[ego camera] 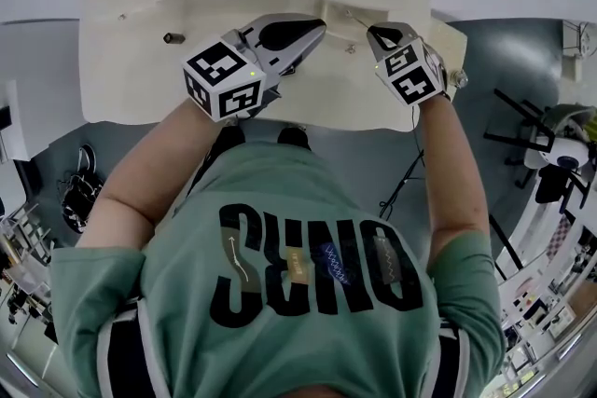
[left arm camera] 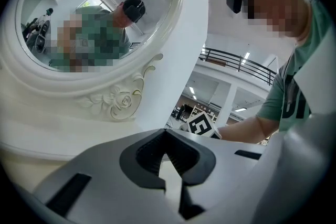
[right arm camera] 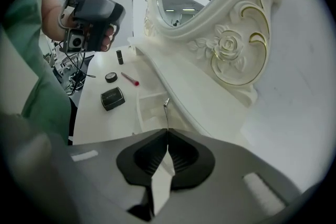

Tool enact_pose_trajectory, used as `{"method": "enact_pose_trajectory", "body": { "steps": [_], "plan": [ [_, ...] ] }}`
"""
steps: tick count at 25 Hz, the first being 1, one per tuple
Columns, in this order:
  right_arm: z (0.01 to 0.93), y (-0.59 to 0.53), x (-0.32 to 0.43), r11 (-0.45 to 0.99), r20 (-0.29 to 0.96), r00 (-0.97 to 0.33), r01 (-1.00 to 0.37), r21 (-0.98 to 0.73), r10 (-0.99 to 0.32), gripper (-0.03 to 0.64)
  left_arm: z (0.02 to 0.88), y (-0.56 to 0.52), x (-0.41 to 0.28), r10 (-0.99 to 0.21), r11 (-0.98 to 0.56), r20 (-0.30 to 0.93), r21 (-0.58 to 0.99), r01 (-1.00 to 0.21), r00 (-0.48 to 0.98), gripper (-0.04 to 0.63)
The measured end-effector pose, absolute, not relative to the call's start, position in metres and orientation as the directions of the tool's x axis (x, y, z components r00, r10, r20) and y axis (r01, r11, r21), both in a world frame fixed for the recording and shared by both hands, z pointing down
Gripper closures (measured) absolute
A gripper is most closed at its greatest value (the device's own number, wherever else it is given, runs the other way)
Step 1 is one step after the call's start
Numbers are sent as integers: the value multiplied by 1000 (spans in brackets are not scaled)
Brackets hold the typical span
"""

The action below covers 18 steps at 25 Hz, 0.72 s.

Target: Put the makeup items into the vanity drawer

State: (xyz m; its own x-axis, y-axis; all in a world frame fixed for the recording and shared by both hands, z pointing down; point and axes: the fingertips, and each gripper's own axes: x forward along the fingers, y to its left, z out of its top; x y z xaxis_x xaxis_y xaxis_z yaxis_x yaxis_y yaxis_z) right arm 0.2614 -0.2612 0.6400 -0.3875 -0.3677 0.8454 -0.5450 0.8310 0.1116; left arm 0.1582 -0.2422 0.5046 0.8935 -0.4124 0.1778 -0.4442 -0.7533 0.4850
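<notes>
Vanity [ego camera: 131, 79], white, mirror-backed. Drawer [right arm camera: 152, 105] open just ahead of right gripper [right arm camera: 167, 132], whose jaws are closed, seemingly pinching its thin pull [right arm camera: 165, 105]. Left gripper [left arm camera: 165, 134] raised, tilted toward mirror [left arm camera: 89, 18], jaws together, empty. Compact [right arm camera: 112, 97], pot [right arm camera: 111, 77], pencil [right arm camera: 130, 79] and tube [right arm camera: 120, 56] lie left of right jaws, none stowed yet.

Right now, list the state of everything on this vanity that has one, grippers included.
left gripper: shut, nothing between the jaws.
right gripper: shut on the thin drawer pull.
drawer: pulled open, no makeup visible inside.
black compact: closed, flat on the vanity top, outside the drawer.
red-tipped stick: lying on the top, outside the drawer.
round black pot: on the top, outside the drawer.
</notes>
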Motion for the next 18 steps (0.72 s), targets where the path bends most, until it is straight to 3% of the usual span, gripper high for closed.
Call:
{"method": "enact_pose_trajectory", "body": {
  "steps": [12, 18],
  "plan": [
    [629, -256, 256, 814, 829, -401, -571, 106, -390, 554, 497, -237, 147, -426, -754, 168, 478, -451, 889, 595],
    [583, -255, 236, 765, 721, -507, -642, 49, -471, 552, 483, -234, 125, -447, -754, 152, 467, -463, 881, 595]
  ]
}}
